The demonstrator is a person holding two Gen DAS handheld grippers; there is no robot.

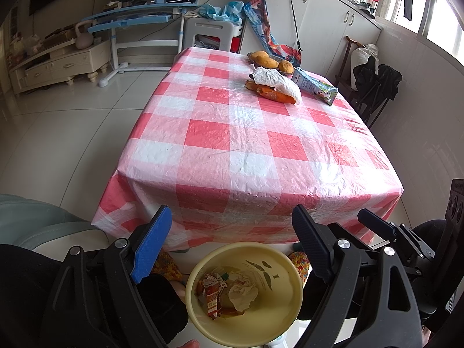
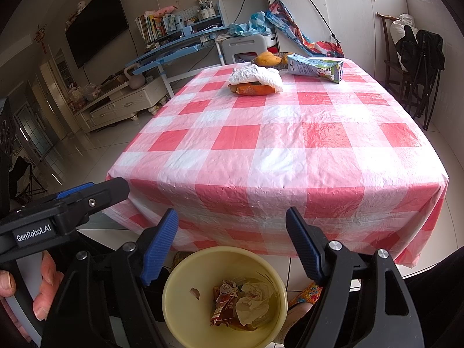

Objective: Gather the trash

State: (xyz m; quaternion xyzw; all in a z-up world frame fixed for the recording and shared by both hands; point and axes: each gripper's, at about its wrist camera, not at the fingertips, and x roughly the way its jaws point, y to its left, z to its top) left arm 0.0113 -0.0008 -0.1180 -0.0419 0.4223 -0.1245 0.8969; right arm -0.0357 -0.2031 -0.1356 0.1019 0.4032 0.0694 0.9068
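Both your grippers hang wide open with nothing in them, the left gripper (image 1: 229, 243) and right gripper (image 2: 232, 243) just above the round yellow plastic bin (image 2: 174, 304) on the floor. It holds crumpled tissue (image 2: 252, 304) and torn red wrappers (image 2: 224, 301). On the far side of the glossy checked tablecloth (image 2: 290, 150) lie a wrinkled white napkin (image 2: 256, 76) over orange peel (image 2: 253, 90), and a flattened milk carton (image 2: 316, 68) further right.

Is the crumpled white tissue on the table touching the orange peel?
Touching. The right wrist view shows the white tissue draped directly over the orange peel, no gap between them.
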